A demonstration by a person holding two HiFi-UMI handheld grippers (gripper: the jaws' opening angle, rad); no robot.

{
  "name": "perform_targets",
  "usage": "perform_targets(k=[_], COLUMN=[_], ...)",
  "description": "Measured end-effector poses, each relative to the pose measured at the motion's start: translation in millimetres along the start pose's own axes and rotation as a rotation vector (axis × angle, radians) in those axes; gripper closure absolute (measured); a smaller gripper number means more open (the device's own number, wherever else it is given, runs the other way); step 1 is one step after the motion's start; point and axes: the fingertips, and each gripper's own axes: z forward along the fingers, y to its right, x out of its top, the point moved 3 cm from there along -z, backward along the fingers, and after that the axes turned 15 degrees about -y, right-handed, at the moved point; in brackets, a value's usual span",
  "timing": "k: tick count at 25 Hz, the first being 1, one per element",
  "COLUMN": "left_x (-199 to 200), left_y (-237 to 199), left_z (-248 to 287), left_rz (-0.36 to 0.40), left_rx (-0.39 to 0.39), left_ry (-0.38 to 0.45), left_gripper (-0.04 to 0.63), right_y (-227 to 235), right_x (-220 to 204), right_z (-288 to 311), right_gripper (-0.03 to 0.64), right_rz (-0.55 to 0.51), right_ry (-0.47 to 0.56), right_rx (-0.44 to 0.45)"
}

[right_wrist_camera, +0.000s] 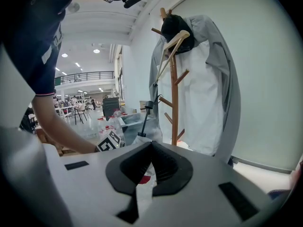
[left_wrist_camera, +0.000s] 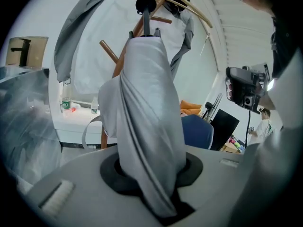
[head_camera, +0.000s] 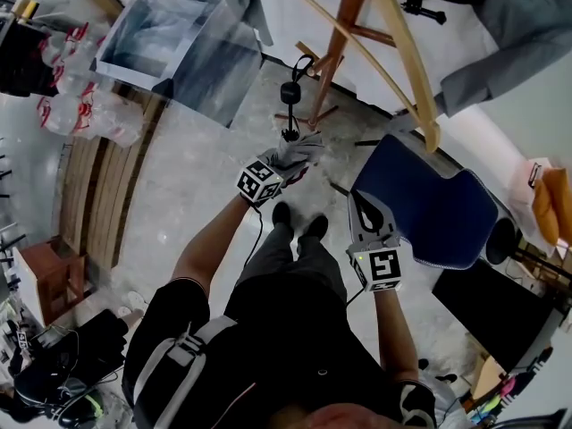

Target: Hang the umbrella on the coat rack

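Lengthwise, umbrella (left_wrist_camera: 147, 117) clamped in left gripper (left_wrist_camera: 149, 173), handle toward coat rack (head_camera: 347, 25).

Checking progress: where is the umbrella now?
Head view, centre: the folded umbrella is clamped in the left gripper, its handle pointing toward the coat rack just ahead, not yet hung.

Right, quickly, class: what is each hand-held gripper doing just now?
Left hand-held gripper: closed on the folded grey umbrella.
Right hand-held gripper: closed, holding nothing.
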Motion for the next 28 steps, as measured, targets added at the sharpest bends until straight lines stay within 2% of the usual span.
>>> perform_targets(k=[4, 7, 11, 14, 21, 28], left_x=[4.4, 4.9, 3.2, 0.8, 18.4, 18.1], left_y=[9.3, 16.2, 24.1, 21.4, 22.4, 4.5], left_z=[-3.9, -10.5, -8.7, -6.6, -12.5, -6.8], left_rz=[0.041, 0.043, 0.073, 0.061, 0.122, 0.073], left_rx=[-0.003, -0.009, 0.006, 0.023, 0.132, 0.228], left_ry=[0.013, 0.029, 0.001, -0.001, 0.002, -0.039], left_gripper=[0.482, 0.483, 0.482, 0.482, 0.482, 0.482], right_y=[1.4, -0.2, 1.2, -1.1, -1.1, -0.1], right_x=[-3.1, -4.1, -6.6, -5.7, -9.0, -11.3], right_z=[0.9, 0.5, 2.3, 3.3, 3.7, 5.4], right_gripper=[0.615, 0.615, 0.615, 0.615, 0.615, 0.615], right_rz=[0.004, 0.009, 0.009, 0.015, 0.026, 0.027], right_ry=[-0.013, -0.029, -0.025, -0.025, -0.032, -0.034], right_rx=[-0.003, 0.003, 0.003, 0.008, 0.013, 0.014])
